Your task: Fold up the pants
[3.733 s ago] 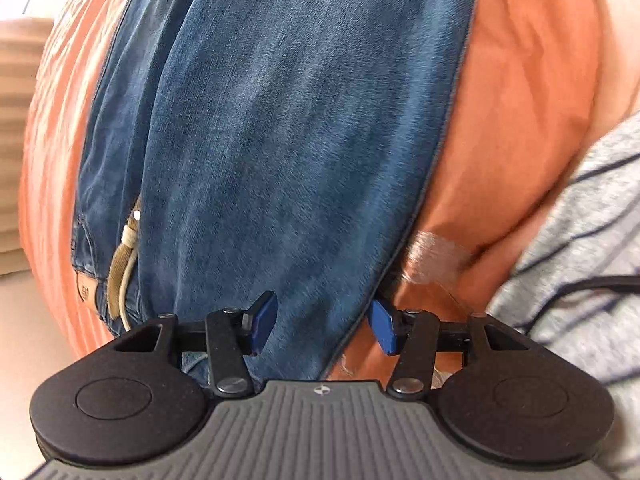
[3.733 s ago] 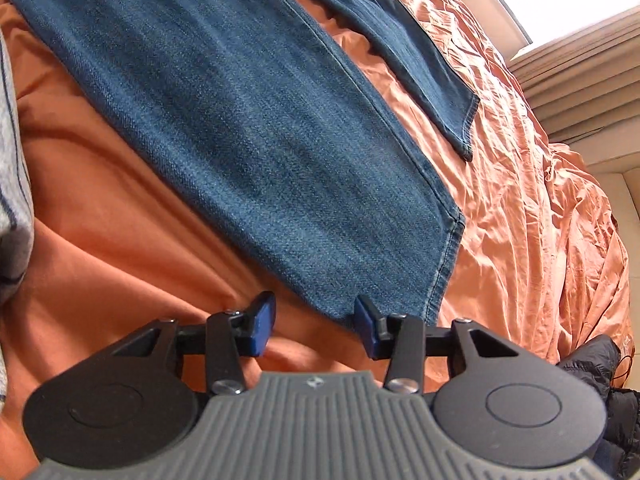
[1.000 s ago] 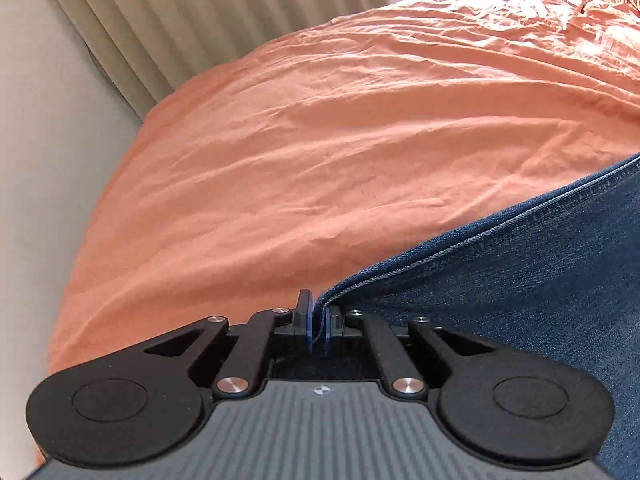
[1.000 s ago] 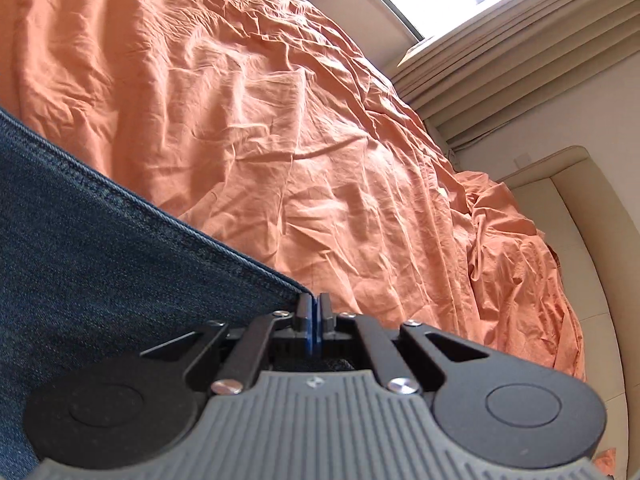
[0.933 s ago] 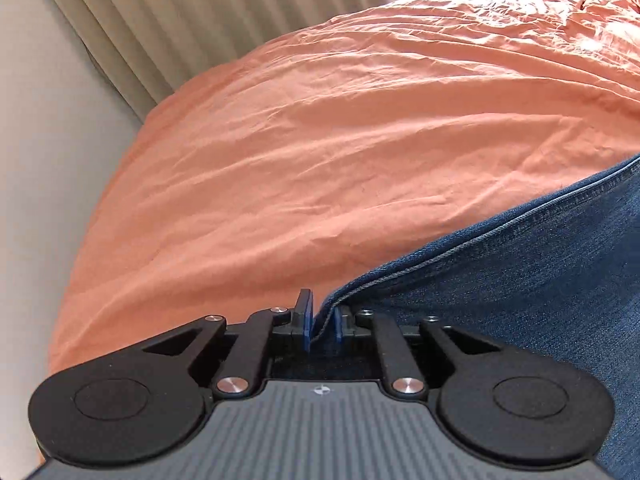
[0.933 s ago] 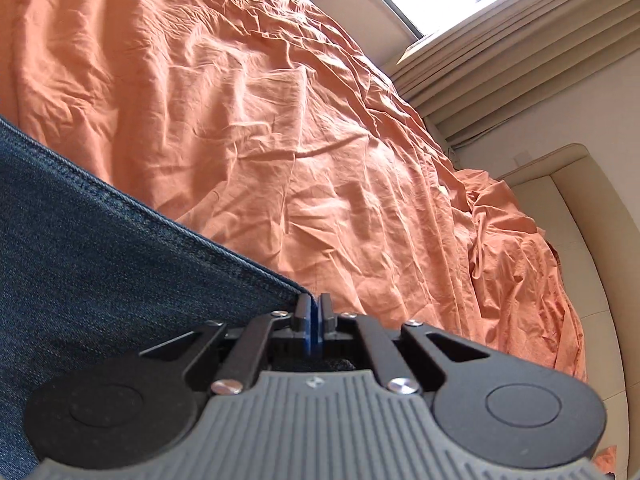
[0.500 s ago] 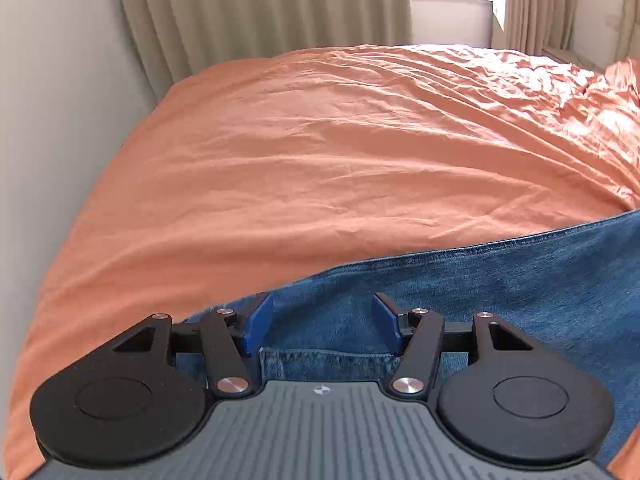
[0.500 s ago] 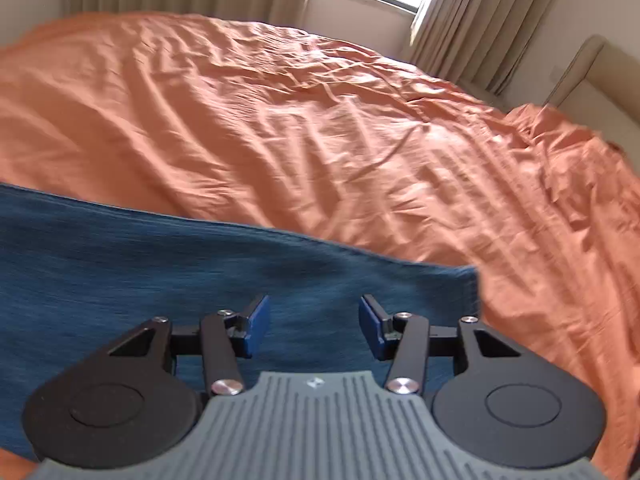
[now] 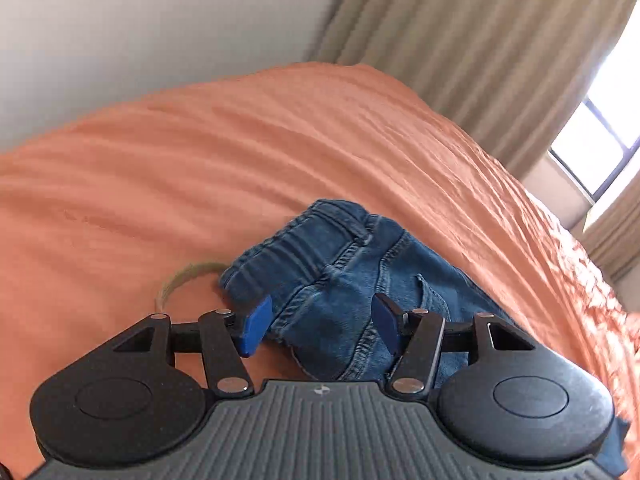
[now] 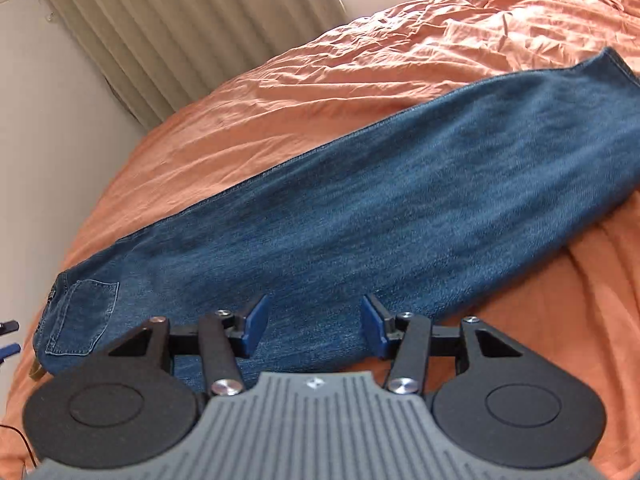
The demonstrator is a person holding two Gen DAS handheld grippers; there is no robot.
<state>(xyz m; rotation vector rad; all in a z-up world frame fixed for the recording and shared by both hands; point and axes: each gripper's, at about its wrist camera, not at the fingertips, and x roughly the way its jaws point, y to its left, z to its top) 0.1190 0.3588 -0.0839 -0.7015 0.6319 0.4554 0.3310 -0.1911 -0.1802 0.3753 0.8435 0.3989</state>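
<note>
Right wrist view: the pants (image 10: pixel 400 200), heavy blue denim with stitched seams, are laid lengthwise on the orange bedsheet (image 10: pixel 360 72), legs apparently stacked so a crosswise fold can follow. Above their mid-length the right gripper (image 10: pixel 312 330) is held wide apart, empty. At the waistband (image 9: pixel 304 236), beside a tan drawstring (image 9: pixel 180 280), the left gripper (image 9: pixel 322 326) is likewise spread, gripping nothing.
</note>
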